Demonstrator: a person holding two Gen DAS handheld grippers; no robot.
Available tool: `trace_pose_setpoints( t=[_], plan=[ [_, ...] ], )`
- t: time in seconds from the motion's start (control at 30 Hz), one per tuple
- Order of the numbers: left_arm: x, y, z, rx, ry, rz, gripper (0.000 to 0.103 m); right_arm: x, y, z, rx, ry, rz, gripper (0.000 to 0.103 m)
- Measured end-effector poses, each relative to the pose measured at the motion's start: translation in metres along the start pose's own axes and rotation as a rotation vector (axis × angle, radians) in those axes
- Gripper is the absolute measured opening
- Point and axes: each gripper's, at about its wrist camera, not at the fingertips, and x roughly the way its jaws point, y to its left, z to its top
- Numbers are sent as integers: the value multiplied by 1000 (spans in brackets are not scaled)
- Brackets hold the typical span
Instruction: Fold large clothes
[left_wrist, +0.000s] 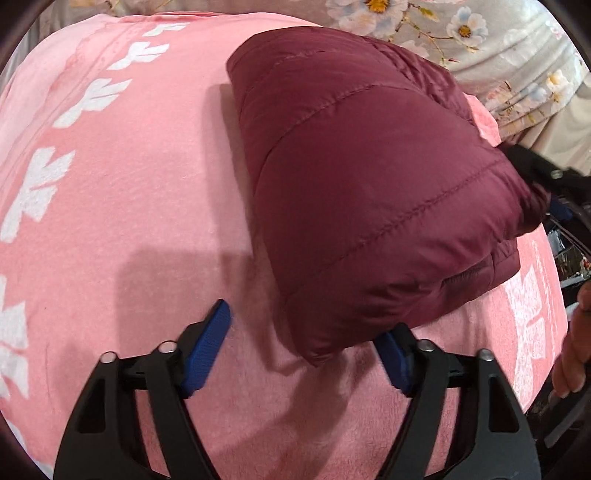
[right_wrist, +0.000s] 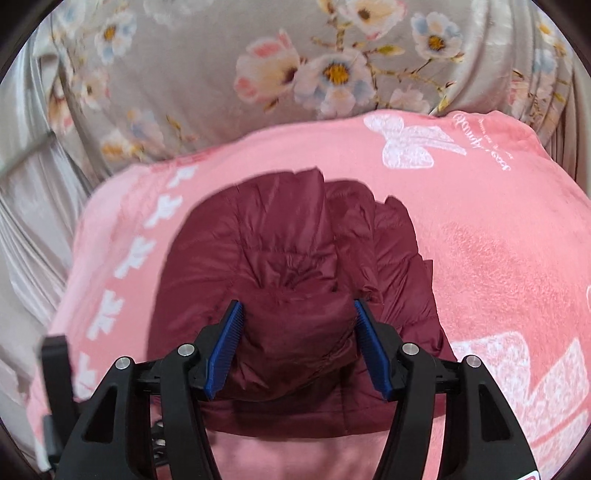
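Pink blanket under folded maroon jacket, floral bedding behind

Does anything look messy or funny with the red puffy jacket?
A little. The maroon puffer jacket is folded into a bundle on the pink blanket, but its far edge is uneven, with layers sticking out in steps. The right gripper is open around a bulging fold. Nothing looks torn or spilled.
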Motion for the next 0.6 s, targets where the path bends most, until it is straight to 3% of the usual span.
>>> trace_pose_setpoints(
  t=[0.03, 0.07, 0.23, 0.33, 0.47, 0.6],
  plan=[
    [-1, -1, 0, -1, -1, -7, 62, 0, -3, 0, -6, -1, -4, 24],
    [-2, -1, 0, -4, -2, -24, 58, -1, -6, 0, 2, -1, 0, 13],
    [-2, -7, 3, 10, 4, -90, 34, -33, -42, -3, 131, -99, 54, 7],
    [-6, -17, 2, 28, 3, -99, 31, -42, -61, -19, 192, -113, 17, 7],
    [-1, -28, 2, 49, 17, -109, 31, -25, -95, -50, 290, -29, -8, 7],
    [6, -34, 1, 63, 32, -94, 31, -11, -105, -66, 300, 2, -27, 7]
  ],
)
